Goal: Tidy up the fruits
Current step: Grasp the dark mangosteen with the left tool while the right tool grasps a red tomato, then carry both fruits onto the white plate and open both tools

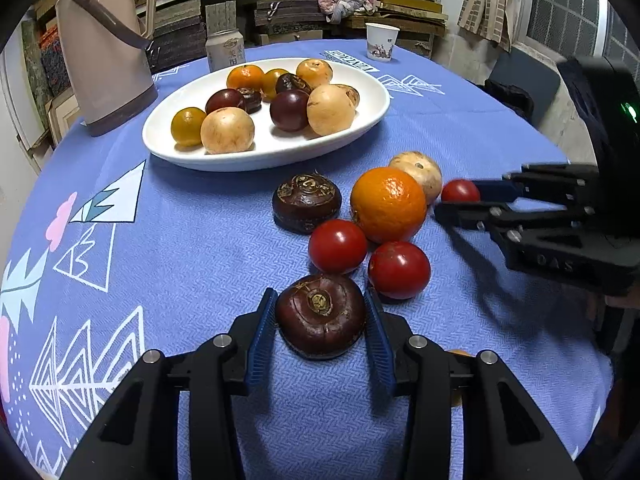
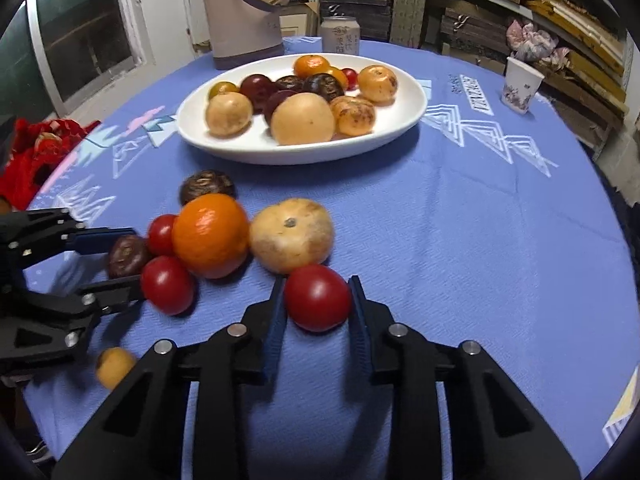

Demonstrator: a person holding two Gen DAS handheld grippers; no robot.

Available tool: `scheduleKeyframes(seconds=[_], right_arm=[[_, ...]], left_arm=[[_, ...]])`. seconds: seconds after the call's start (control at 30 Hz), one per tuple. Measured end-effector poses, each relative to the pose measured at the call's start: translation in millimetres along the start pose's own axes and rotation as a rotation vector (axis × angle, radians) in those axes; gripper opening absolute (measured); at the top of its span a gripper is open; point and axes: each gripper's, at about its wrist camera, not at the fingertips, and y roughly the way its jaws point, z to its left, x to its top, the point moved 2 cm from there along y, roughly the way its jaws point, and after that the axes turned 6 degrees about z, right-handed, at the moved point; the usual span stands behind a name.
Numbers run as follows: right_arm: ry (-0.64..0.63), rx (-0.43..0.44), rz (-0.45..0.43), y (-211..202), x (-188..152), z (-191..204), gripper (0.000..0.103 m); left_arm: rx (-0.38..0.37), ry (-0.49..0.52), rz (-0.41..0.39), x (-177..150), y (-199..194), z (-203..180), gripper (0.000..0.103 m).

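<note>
My left gripper is shut on a dark brown water chestnut resting on the blue cloth. My right gripper is shut on a red cherry tomato, also at cloth level; it shows in the left wrist view. Between them lie an orange, a tan round fruit, two more tomatoes and another water chestnut. A white oval plate behind holds several mixed fruits.
A beige thermos jug stands at the back left, a can behind the plate, a paper cup at the far edge. A small tan fruit lies near the table's front edge. Red cloth lies off the left.
</note>
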Motion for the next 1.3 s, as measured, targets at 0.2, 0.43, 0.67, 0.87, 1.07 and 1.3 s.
scheduleKeyframes(seconds=[0.2,0.43,0.67,0.87,1.07,1.3], right_arm=[[0.031,0.039,-0.03,-16,-10,-3,0.03],[0.035,0.041,-0.056,-27,-15,-4,0.03],[0.021,0.046,-0.091,-41,-11,0,0.03],[0.003,0.05,-0.129,-59,-2,6,0.03],[-0.009,0.044,-0.165,-72,13,9,0.03],[-0.021,0.041,-0.201,-82,33,10,0.03]], left_arm=[[-0.013,-0.024,-0.036,-1,-8,3,0.044],[0.014,-0.018,-0.057,0,-17,2,0.044],[0.023,-0.027,-0.098,12,-37,6,0.044],[0.033,-0.032,-0.126,26,-48,9,0.044],[0.041,-0.029,-0.157,42,-58,11,0.044],[0.046,-0.029,-0.178,59,-61,12,0.044]])
